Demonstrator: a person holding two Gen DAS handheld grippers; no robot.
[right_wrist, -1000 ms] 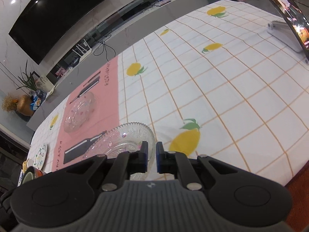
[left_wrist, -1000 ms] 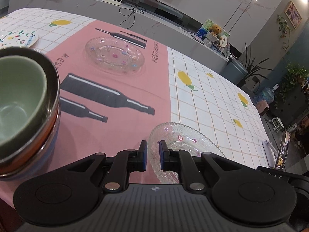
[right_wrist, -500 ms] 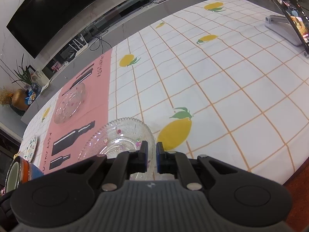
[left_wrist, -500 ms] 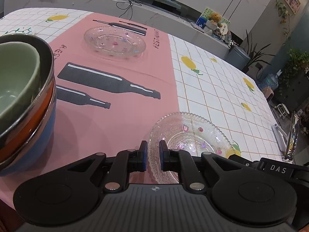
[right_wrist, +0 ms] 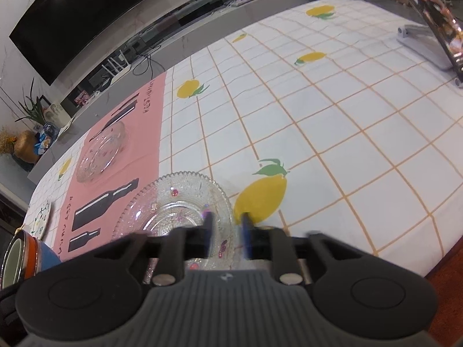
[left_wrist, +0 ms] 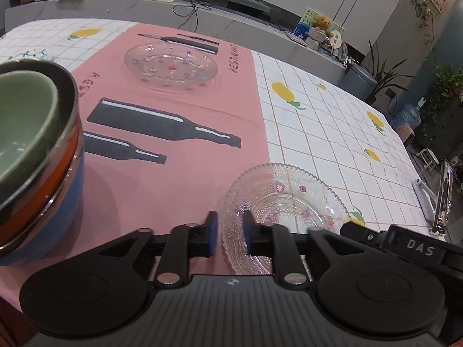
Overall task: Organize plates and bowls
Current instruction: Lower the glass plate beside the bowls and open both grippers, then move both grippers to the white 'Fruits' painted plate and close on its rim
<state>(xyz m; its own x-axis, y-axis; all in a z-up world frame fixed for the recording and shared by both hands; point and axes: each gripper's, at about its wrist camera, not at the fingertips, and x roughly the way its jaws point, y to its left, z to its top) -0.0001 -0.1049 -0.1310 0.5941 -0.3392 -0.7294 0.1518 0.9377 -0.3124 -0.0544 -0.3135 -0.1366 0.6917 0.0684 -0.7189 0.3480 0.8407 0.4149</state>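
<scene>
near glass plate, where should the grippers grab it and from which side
Probably the thin scalloped rim of the near glass plate, from the table's near edge, low. It lies flat, so only the raised rim fits between fingers. The left gripper and right gripper, jaws just opened, already straddle that rim without pressing.

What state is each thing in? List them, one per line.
Left gripper: open, jaws just opened, near glass plate's left rim between them.
Right gripper: open, jaws just opened, that plate's right rim between them.
Near glass plate: flat on the table, empty.
Far glass plate: flat on the pink mat, empty.
Bowl stack: nested, upright.
</scene>
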